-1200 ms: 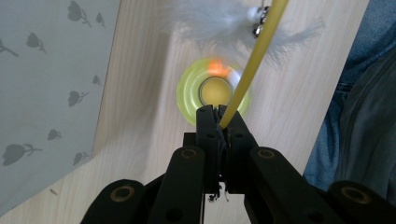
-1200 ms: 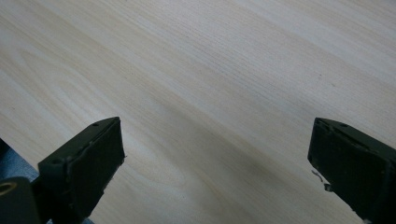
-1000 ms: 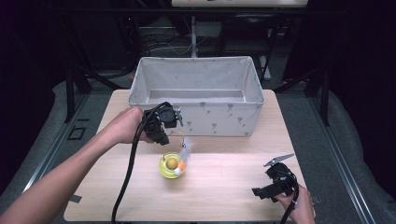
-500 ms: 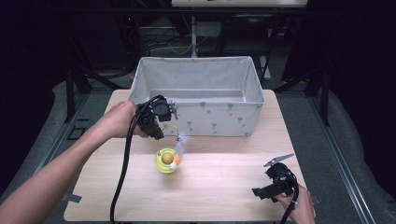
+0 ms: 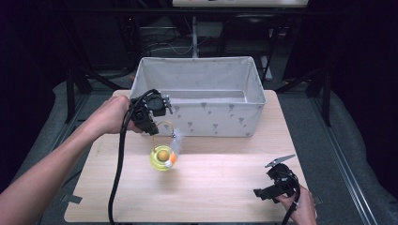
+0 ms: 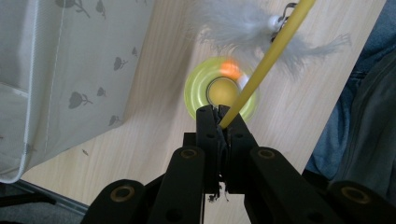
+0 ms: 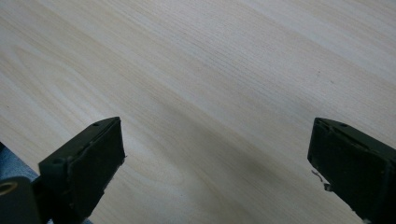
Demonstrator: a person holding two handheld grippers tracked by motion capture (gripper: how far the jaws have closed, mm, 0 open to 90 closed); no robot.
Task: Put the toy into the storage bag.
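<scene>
My left gripper (image 5: 152, 128) is shut on the thin yellow rod (image 6: 267, 59) of a cat toy, just in front of the basket's left corner. From the rod hang a yellow-green disc (image 5: 162, 158) with an orange ball and a grey feather (image 5: 176, 142); they are blurred and sit above the wooden table (image 5: 220, 187). In the left gripper view the jaws meet on the rod at my left gripper (image 6: 217, 112), with the disc (image 6: 201, 91) and feather (image 6: 233, 23) beyond. My right gripper (image 5: 262, 192) rests at the front right of the table, open; in its own view my right gripper (image 7: 217, 154) has bare wood between the jaws.
A grey fabric basket (image 5: 211, 119) with a small printed pattern stands along the table's far edge; its wall (image 6: 60, 70) is close on the left in the left gripper view. A black cable trails from my left gripper over the table's front edge. Dark floor surrounds the table.
My left hand has moved left and up with the toy, and the disc and feather have followed it leftward. The right gripper has stayed still.
</scene>
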